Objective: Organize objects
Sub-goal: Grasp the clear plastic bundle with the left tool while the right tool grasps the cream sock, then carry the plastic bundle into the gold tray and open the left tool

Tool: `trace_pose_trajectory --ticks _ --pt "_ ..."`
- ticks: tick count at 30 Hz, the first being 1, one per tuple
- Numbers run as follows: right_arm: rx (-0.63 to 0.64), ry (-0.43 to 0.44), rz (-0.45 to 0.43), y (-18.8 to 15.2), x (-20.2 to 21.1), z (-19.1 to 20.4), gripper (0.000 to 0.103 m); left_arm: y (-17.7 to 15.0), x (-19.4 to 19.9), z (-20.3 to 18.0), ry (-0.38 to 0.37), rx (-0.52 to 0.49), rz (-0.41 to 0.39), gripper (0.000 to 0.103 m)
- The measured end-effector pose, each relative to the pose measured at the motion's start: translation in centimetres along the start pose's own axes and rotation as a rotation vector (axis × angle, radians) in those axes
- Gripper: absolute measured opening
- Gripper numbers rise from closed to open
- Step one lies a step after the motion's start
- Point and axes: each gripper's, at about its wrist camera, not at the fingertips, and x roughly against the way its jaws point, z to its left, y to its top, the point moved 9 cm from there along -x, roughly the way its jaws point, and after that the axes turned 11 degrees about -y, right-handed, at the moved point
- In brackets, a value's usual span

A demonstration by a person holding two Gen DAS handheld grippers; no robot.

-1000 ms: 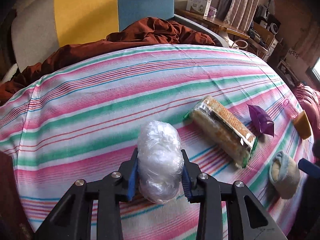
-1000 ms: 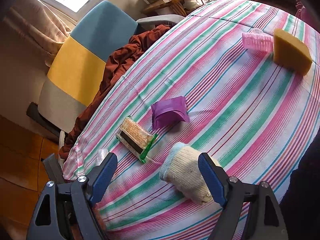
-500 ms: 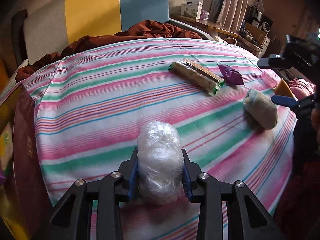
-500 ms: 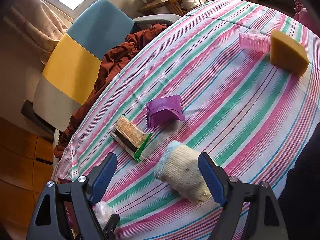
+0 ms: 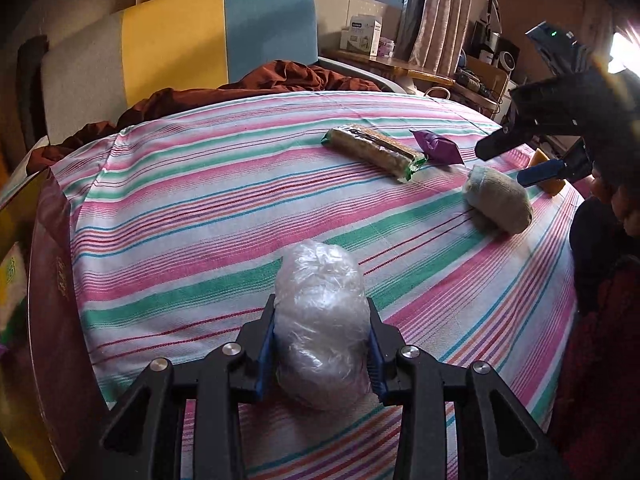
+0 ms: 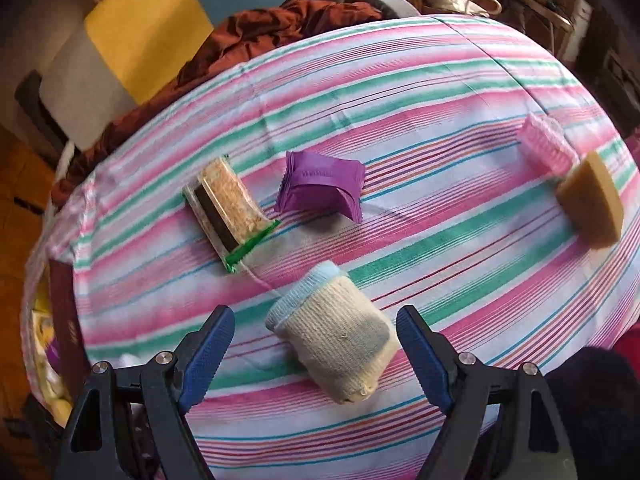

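My left gripper [image 5: 320,344] is shut on a clear plastic bag bundle [image 5: 320,320] and holds it above the near left part of the striped table [image 5: 200,200]. My right gripper [image 6: 316,344] is open and hangs just above a rolled cream sock [image 6: 336,340], with its blue fingers on either side of it. The sock also shows in the left wrist view [image 5: 498,200], below the right gripper [image 5: 516,160]. A cracker packet [image 6: 228,212], a purple pouch [image 6: 320,184], a pink roller [image 6: 548,148] and a yellow sponge [image 6: 592,204] lie on the cloth.
A dark red box [image 5: 52,300] with an open top stands at the table's left edge. A chair with a yellow and blue back [image 5: 180,36] and a brown cloth [image 5: 280,76] stands behind the table. A cluttered desk [image 5: 400,64] is at the far right.
My left gripper has drawn back toward the table's left edge with the bundle. My right gripper has swung in over the sock, which now sits between its fingers.
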Motion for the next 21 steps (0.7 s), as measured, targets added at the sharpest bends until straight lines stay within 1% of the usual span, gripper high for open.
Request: trace_pose_trajectory --ticks 1,3,6,7,8,9,11,13,17,18,21 --pt "0.046 -0.026 0.007 0.0 -0.2 0.2 0.085 0.0 0.0 0.0 -0.002 0.001 -0.001 0.039" --pt "0.130 -0.048 0.063 -0.6 -1.2 0.7 0.085 0.0 0.0 0.1 -0.007 0.002 -0.001 0.039" --pt "0.195 -0.081 0.108 -1.5 -2.6 1.4 0.083 0.0 -0.1 0.1 -0.012 0.005 -0.003 0.039" --pt "0.198 -0.090 0.124 -1.8 -2.9 1.5 0.074 0.0 0.0 0.1 -0.012 0.003 -0.004 0.039" --pt "0.205 -0.132 0.123 -1.8 -3.1 1.3 0.056 -0.1 0.0 0.1 -0.012 0.002 -0.005 0.039" --pt "0.206 -0.138 0.113 -1.8 -2.9 1.5 0.057 -0.1 0.0 0.1 -0.012 0.002 -0.007 0.039" --pt "0.198 -0.059 0.105 -2.1 -2.5 3.0 0.056 -0.1 0.0 0.1 -0.012 0.003 -0.011 0.039" --pt "0.204 -0.039 0.088 -2.4 -2.3 4.5 0.056 -0.1 0.0 0.1 -0.008 -0.001 -0.016 0.039" --pt "0.170 0.061 0.059 -2.6 -2.1 7.8 0.056 -0.1 0.0 0.0 -0.006 -0.005 -0.018 0.039" --pt "0.165 0.068 0.051 -2.7 -2.2 8.4 0.056 -0.2 0.0 0.0 -0.006 -0.008 -0.018 0.039" --pt "0.171 0.050 -0.003 -2.9 -2.2 9.3 0.056 -0.2 0.1 0.0 -0.005 -0.015 -0.021 0.039"
